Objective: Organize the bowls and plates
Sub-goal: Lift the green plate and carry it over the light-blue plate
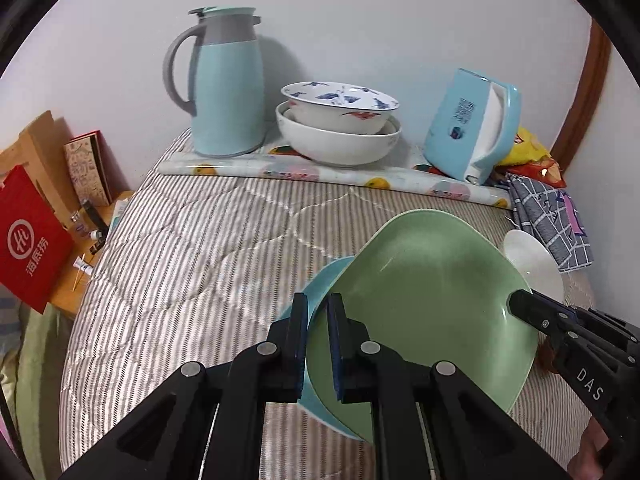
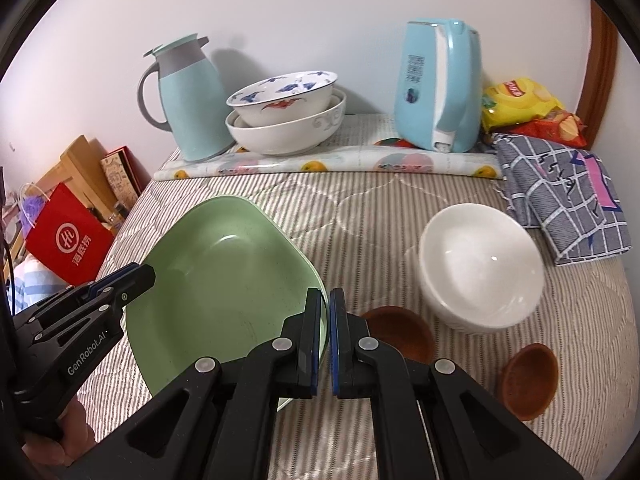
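Note:
A green square plate (image 1: 432, 300) lies on top of a light blue plate (image 1: 320, 280) on the striped quilt. My left gripper (image 1: 318, 340) is shut on the left rims of both plates. My right gripper (image 2: 326, 340) is shut on the right rim of the green plate (image 2: 224, 280); it shows in the left wrist view (image 1: 520, 304) too. A white bowl (image 2: 480, 268) stands to the right. Two small brown bowls (image 2: 400, 334) (image 2: 528, 380) sit near it. A blue-patterned bowl (image 2: 280, 94) is nested in a large white bowl (image 2: 288, 132) at the back.
A light blue thermos jug (image 2: 192, 100) and a blue kettle (image 2: 436, 84) stand on a rolled fruit-print mat (image 2: 328, 164) by the wall. Snack bags (image 2: 520, 104) and a checked cloth (image 2: 568, 200) lie at the right. A red bag (image 2: 68, 236) and boxes stand left of the bed.

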